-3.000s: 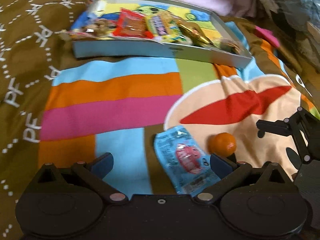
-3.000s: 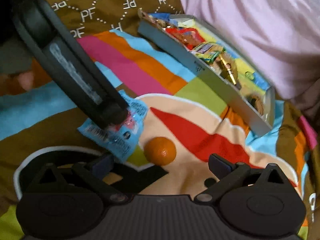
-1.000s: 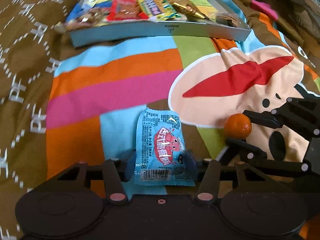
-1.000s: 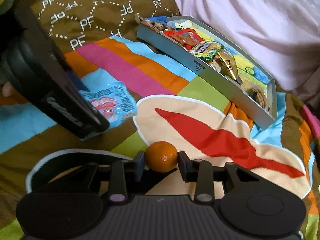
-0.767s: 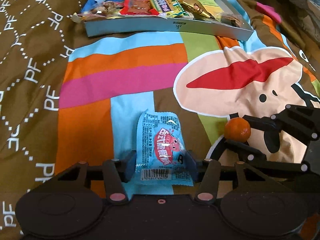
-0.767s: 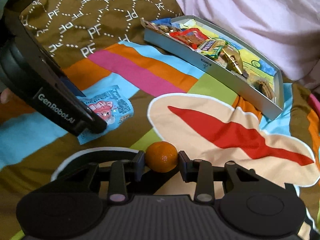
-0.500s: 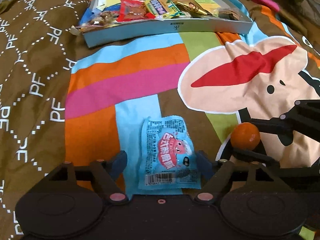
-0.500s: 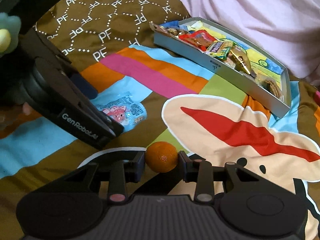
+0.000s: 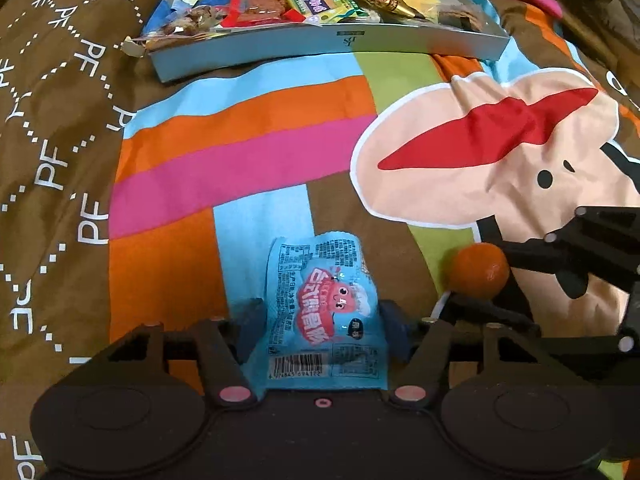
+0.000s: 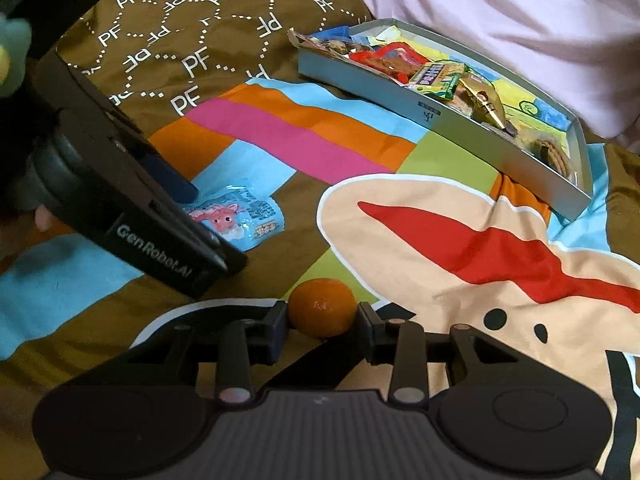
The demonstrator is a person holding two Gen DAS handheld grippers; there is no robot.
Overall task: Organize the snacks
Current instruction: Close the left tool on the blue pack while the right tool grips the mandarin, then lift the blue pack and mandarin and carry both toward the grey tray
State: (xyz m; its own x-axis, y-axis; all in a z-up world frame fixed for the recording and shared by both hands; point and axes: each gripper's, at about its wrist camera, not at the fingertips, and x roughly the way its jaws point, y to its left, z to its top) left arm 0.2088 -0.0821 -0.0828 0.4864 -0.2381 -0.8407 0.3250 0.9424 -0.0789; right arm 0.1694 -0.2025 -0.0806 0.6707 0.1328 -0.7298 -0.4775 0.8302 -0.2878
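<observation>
On a bed covered by a brightly striped cartoon blanket (image 9: 248, 128), a person works two handheld grippers side by side. The left gripper (image 9: 320, 320) points down at a light blue snack packet (image 9: 324, 312) lying flat on the blanket; its jaws have just been closing in, and its blue pads (image 9: 394, 330) now sit at the packet's two side edges, though whether they truly press it cannot be told. The packet looks light, thin and crinkly, a slick foil pouch that will likely buckle or slide if squeezed across its width, so the safer hold seems to be lower down, near the barcode end, where the sealed seam is stiffer. Just to its right, the right gripper (image 10: 322, 328) is pinching a small orange fruit (image 10: 322, 312), its pads pressed against both sides. The fruit appears round, smooth and fairly firm, yet soft enough to bruise, and it could roll out if the hold loosens; gripping across its widest part, as here, looks sound. Well beyond both, at the far edge of the blanket, stands a shallow grey tray (image 9: 340, 46) already holding several wrapped snacks (image 9: 280, 4), apparently where these two belong.
</observation>
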